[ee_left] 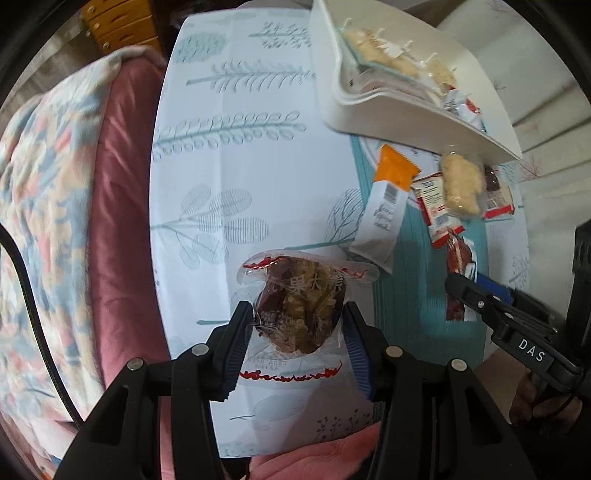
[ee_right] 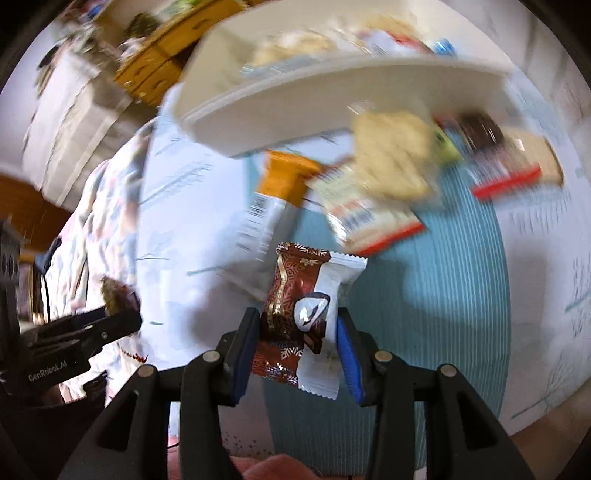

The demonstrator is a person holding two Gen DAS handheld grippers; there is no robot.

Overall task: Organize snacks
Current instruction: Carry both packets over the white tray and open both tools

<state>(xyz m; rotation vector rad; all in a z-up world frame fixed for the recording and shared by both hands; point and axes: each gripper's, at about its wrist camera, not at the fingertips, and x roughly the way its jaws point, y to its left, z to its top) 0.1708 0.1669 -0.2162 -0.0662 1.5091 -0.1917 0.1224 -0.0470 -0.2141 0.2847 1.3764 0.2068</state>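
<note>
My left gripper (ee_left: 299,314) is shut on a clear-wrapped brown nut cake (ee_left: 301,306), held above the leaf-print tablecloth (ee_left: 251,155). My right gripper (ee_right: 297,325) is shut on a brown-and-white chocolate snack packet (ee_right: 306,314) over the teal mat (ee_right: 436,325); in the left wrist view it shows at the right (ee_left: 465,288) with that packet (ee_left: 458,266). A white tray (ee_left: 373,99) holding several wrapped snacks stands at the far side, blurred in the right wrist view (ee_right: 332,99). Loose snacks lie before it: an orange-and-white bar (ee_left: 388,199), a pale puffed cracker (ee_left: 461,184), a red-edged packet (ee_left: 436,206).
A bed with a patterned blanket (ee_left: 55,192) and pink cover (ee_left: 118,206) runs along the table's left edge. A wooden drawer unit (ee_left: 118,22) stands behind. A hand (ee_left: 535,402) holds the right gripper's handle. The left gripper (ee_right: 107,317) appears at the left of the right wrist view.
</note>
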